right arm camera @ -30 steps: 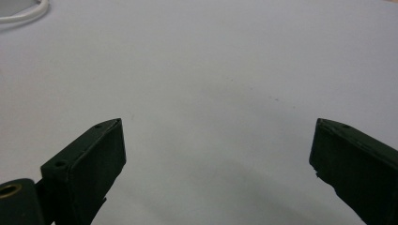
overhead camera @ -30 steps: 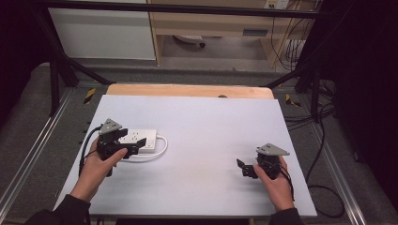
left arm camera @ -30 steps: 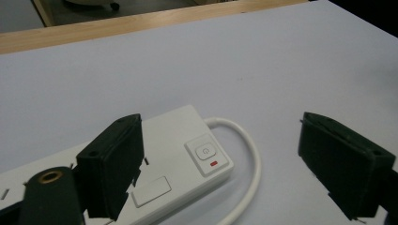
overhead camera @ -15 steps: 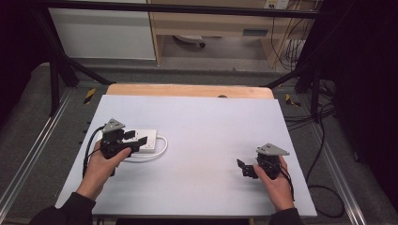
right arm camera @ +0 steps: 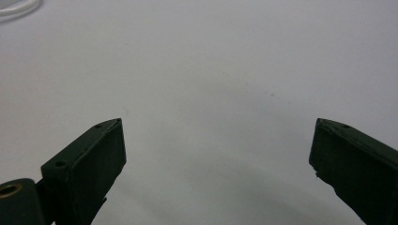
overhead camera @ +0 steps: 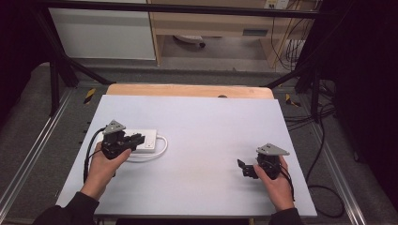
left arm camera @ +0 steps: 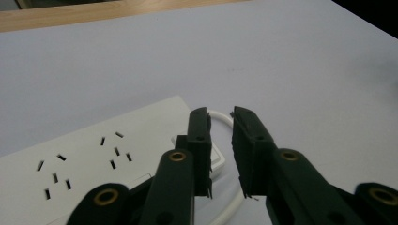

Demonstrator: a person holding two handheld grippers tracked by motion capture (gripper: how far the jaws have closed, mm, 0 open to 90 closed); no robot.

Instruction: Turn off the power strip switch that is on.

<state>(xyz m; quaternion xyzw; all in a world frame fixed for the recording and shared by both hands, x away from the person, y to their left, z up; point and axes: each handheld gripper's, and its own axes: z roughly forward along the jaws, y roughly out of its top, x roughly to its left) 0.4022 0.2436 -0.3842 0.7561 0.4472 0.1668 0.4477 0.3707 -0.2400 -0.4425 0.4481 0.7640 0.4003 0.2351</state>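
Two grippers over a pale table, one white power strip at the left.

The left gripper (left arm camera: pixel 220 117) sits at the near end of the power strip (overhead camera: pixel 141 139); its jaws have just been closing and now stand narrow, with a slim gap and only the strip's white cable (left arm camera: pixel 220 116) behind it, nothing pinched as far as I can tell. A firm grip looks yet to come. Well right of the strip, the right gripper (overhead camera: pixel 244 168) waits wide open on bare table (overhead camera: pixel 211 122), with ample room between them; the strip lies near the left edge.
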